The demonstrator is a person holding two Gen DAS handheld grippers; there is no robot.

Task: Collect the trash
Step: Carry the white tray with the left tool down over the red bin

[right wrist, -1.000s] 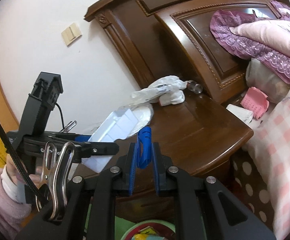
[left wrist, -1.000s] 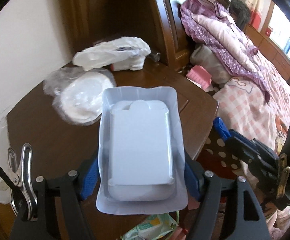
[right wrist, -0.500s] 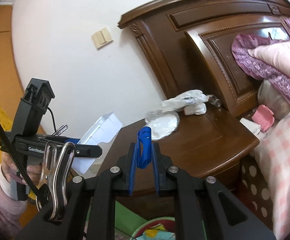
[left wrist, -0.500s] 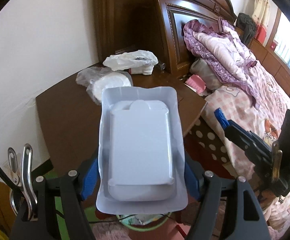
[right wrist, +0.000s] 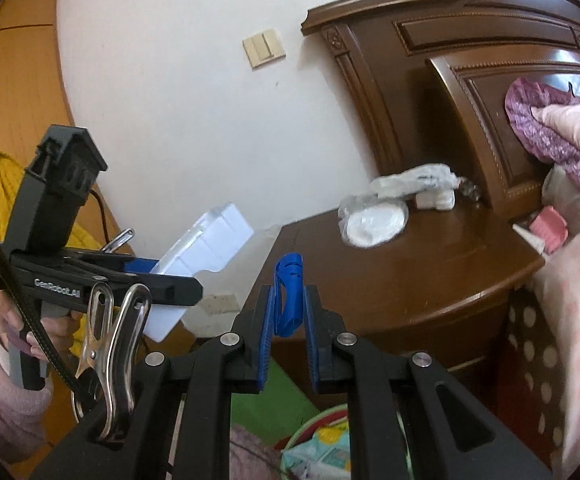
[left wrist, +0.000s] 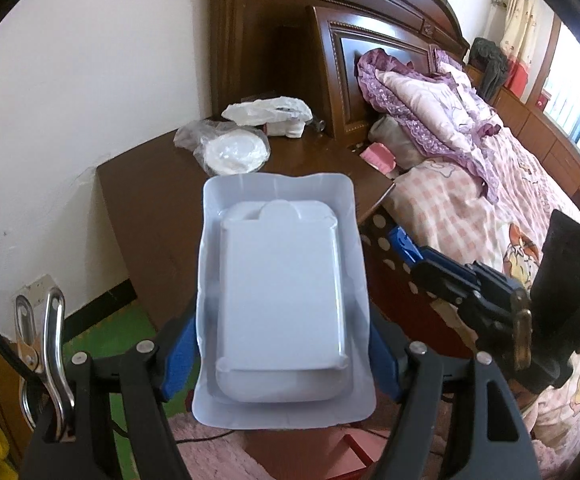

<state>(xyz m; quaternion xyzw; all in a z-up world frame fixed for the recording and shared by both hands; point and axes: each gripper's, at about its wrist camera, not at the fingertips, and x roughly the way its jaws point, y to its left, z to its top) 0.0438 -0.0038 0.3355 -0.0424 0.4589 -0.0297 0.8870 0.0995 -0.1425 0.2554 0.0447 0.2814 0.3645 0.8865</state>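
A white plastic tray [left wrist: 282,280] with a smaller white container nested in it hangs in the air, with my left gripper [left wrist: 282,354] shut on its two long sides. The right wrist view shows the same tray [right wrist: 206,248] tilted in the left gripper [right wrist: 170,278], off the left side of the nightstand. My right gripper [right wrist: 288,320] is shut on a small blue plastic piece [right wrist: 288,280] that stands upright between its pads. On the brown nightstand [left wrist: 150,200] lie a clear bag of round white lids [left wrist: 236,152] and a crumpled white bag [left wrist: 270,114].
A green-rimmed bin [right wrist: 321,420] with a printed packet in it stands on the floor below the right gripper. The bed with pink covers [left wrist: 489,200] lies to the right, and a pink box [left wrist: 377,160] sits by the headboard. The white wall is on the left.
Both grippers have drawn back and upward from the nightstand with their loads still held. The nightstand and the bags on it now look smaller and farther away.
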